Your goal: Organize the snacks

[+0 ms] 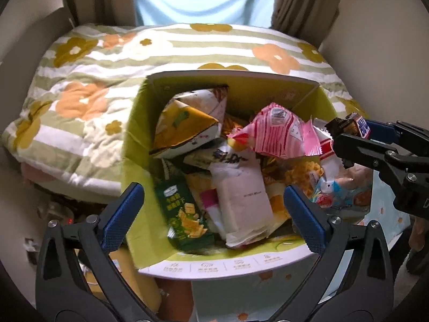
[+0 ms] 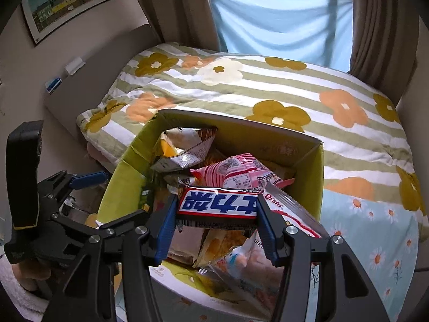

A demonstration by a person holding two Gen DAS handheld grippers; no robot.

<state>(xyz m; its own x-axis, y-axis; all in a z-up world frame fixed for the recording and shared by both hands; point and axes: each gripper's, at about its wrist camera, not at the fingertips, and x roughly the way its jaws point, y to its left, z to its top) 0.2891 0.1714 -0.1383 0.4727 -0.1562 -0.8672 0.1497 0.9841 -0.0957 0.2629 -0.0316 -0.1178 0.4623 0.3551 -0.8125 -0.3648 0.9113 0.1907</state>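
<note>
The right gripper [image 2: 217,212] is clamped on a chocolate bar [image 2: 218,205] above the right side of the snack-filled cardboard box [image 1: 150,112] on the bed [image 2: 268,102]. The left gripper [image 1: 211,214], fingers apart, hovers over the box's near edge.

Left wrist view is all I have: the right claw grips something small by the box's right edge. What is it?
Observer: The right claw is shut on a candy bar, pinched at both ends; its white wrapper has bold blue lettering and a red border.
Operator: What lies beneath it in the box?
Observer: In the box, a white bag printed "Oishi" sits just to the bar's right, with a pink striped packet behind.
</note>
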